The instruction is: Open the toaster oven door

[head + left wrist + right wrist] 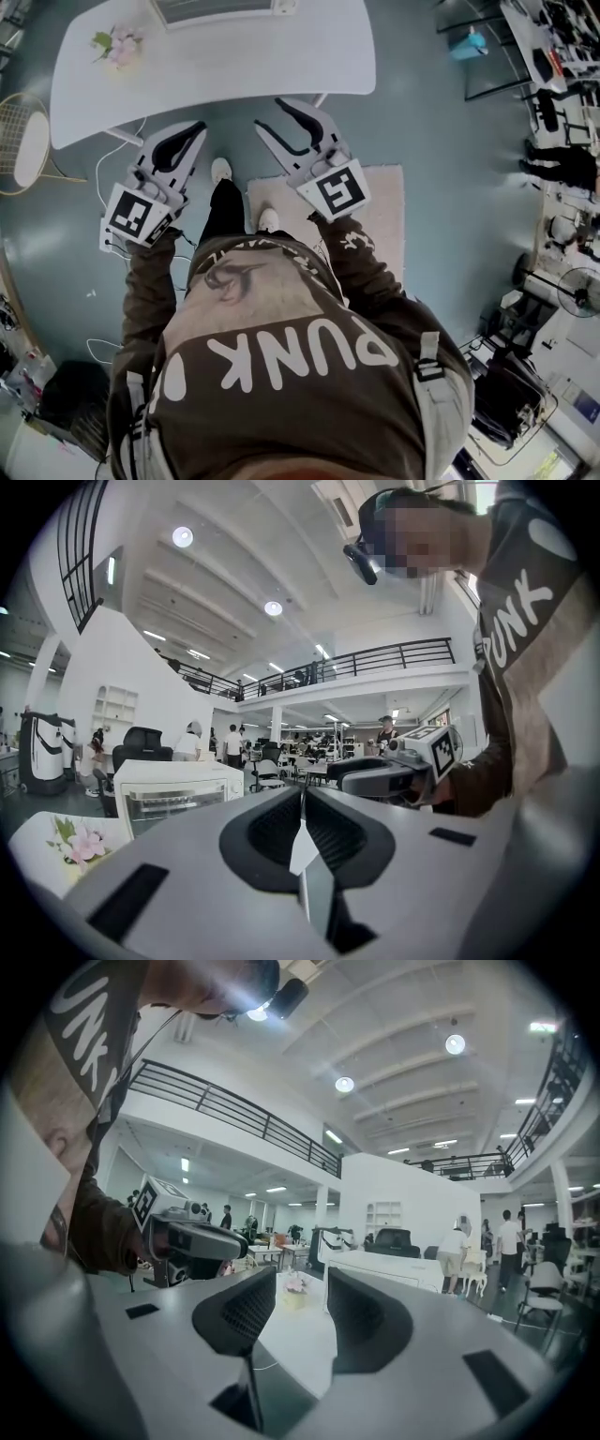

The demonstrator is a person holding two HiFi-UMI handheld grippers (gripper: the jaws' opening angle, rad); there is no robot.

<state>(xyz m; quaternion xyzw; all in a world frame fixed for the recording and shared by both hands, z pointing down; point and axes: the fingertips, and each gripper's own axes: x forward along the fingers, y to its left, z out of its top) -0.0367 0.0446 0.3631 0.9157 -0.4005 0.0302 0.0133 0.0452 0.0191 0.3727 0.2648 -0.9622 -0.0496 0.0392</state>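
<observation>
Here's the person standing at the near edge of a white table (309,56), a gripper in each hand, both held out low in front of the body and short of the tabletop. The toaster oven (178,794) sits at the far side of the table, well apart from both grippers. Its glass door looks closed, though at this range that's hard to say for sure.

The left gripper (195,131) is clenched, its dark pads pressed together with nothing caught between them. It points toward the oven and touches nothing.

The right gripper (269,112) is spread wide and empty. Through the gap between its jaws only bare tabletop shows, along with a small bunch of pink flowers (117,45) at the table's left end. The oven sits off to the right of that gap.

The two grippers hang side by side, near each other but not touching. Underfoot there's a pale rug (384,202) on the grey floor, just right of the person's feet.
</observation>
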